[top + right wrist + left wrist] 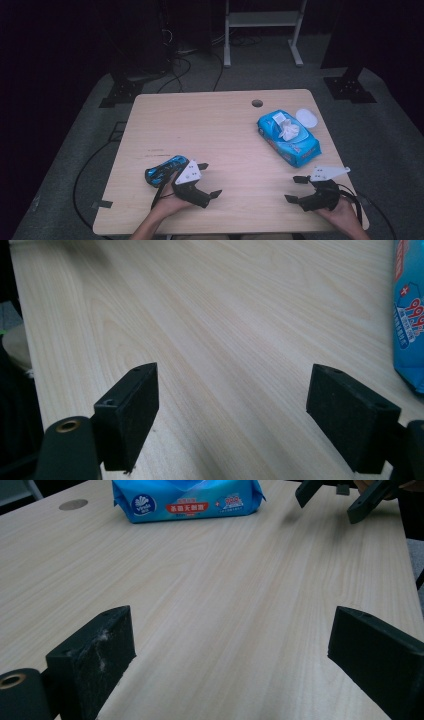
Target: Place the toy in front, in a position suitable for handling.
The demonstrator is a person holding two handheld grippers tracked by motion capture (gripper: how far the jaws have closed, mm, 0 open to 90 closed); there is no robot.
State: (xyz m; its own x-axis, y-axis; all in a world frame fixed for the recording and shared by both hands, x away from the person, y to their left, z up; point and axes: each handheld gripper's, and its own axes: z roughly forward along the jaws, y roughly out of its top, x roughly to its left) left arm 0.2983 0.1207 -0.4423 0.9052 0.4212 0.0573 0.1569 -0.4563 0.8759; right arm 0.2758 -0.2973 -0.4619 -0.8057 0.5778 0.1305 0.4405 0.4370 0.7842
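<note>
Both grippers rest low at the near edge of the worktop (220, 130), each in one of the person's hands. The left gripper (209, 180) has its fingers (95, 655) spread wide with only bare wood between them; nothing is held. Its grey three-cornered plate sits on top, and the fingers point toward the middle of the worktop. Just beside this gripper, behind its fingers on the outer side and touching or nearly touching its body, lies a small blue toy car (163, 170), resting on the worktop; whether the two actually touch cannot be told. The right gripper (296, 189) likewise has its fingers (127, 410) spread apart, empty, with plain wood grain showing between them. Its fingers point across toward the left gripper, the two pairs well apart with open worktop between. Beyond the right gripper's fingers, a short way farther out, lies a blue pack of wet wipes (288, 138), flat on the worktop and set at an angle, with a white wipe (289, 129) standing up from its top opening. In the right gripper view the pack's edge shows just outside one finger; in the left gripper view it lies well ahead of the fingers. Touching the far side of the pack is a white round lid (306, 118). Farther still, a round hole (257, 103) sits near the worktop's far edge
</note>
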